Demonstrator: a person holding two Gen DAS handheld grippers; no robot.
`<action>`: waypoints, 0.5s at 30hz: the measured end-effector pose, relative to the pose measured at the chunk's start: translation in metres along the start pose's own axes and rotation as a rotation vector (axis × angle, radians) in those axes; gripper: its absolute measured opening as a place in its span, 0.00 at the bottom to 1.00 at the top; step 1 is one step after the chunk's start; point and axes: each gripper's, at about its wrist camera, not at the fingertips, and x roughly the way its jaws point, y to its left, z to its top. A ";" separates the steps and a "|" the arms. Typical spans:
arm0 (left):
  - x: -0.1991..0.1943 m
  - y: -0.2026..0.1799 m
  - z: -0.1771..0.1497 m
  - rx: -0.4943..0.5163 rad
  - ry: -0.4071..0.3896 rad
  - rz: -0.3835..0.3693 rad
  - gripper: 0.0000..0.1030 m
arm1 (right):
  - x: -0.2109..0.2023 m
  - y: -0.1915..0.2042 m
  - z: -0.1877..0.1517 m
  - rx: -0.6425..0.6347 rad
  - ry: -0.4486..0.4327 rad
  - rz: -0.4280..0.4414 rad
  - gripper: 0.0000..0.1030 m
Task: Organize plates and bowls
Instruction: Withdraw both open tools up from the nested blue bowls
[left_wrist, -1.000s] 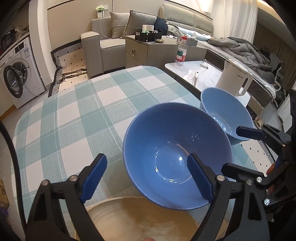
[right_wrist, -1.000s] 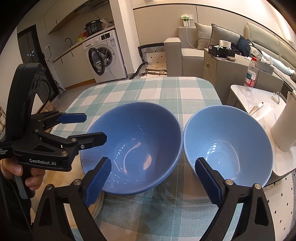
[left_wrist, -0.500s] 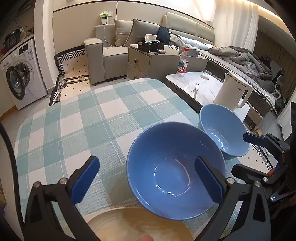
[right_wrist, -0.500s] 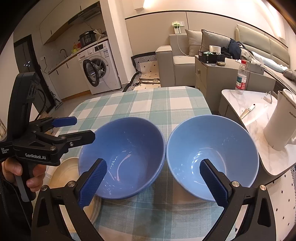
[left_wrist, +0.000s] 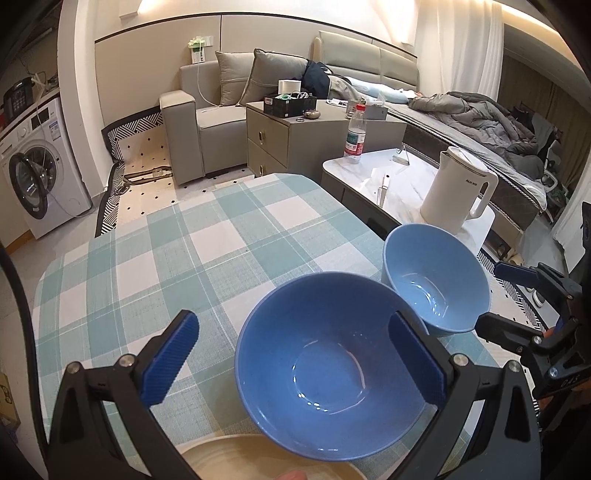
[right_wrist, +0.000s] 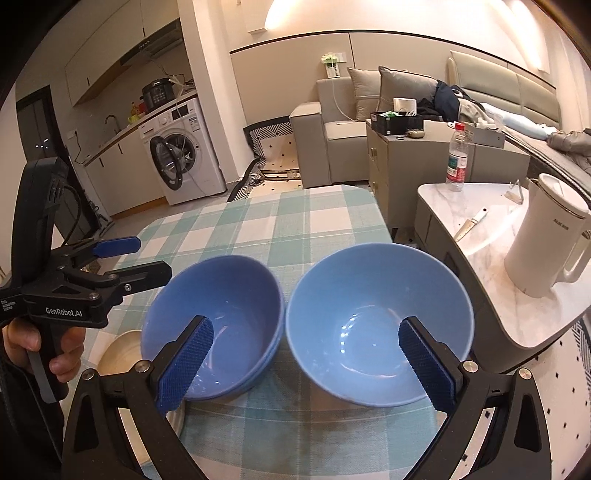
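Darker blue glazed bowl (left_wrist: 328, 365) and lighter blue glazed bowl (right_wrist: 376, 325) sit side by side on the checked tablecloth (left_wrist: 221, 240); left gripper (left_wrist: 291, 362) and right gripper (right_wrist: 306, 365) have just opened wide and lifted away empty, so both look placed.

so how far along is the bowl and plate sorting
Done: dark blue bowl looks nested in another like it. In hand: nothing; left hand-held gripper and right hand-held gripper are open. Left: light blue bowl and beige plate sit apart.
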 end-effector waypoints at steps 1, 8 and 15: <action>0.001 -0.002 0.001 0.003 0.000 -0.001 1.00 | -0.002 -0.003 0.000 0.005 -0.001 -0.003 0.99; 0.008 -0.015 0.007 0.031 0.007 -0.014 1.00 | -0.012 -0.022 0.001 0.034 -0.017 -0.023 0.99; 0.016 -0.023 0.013 0.033 0.019 -0.032 1.00 | -0.016 -0.039 -0.001 0.057 -0.021 -0.049 0.99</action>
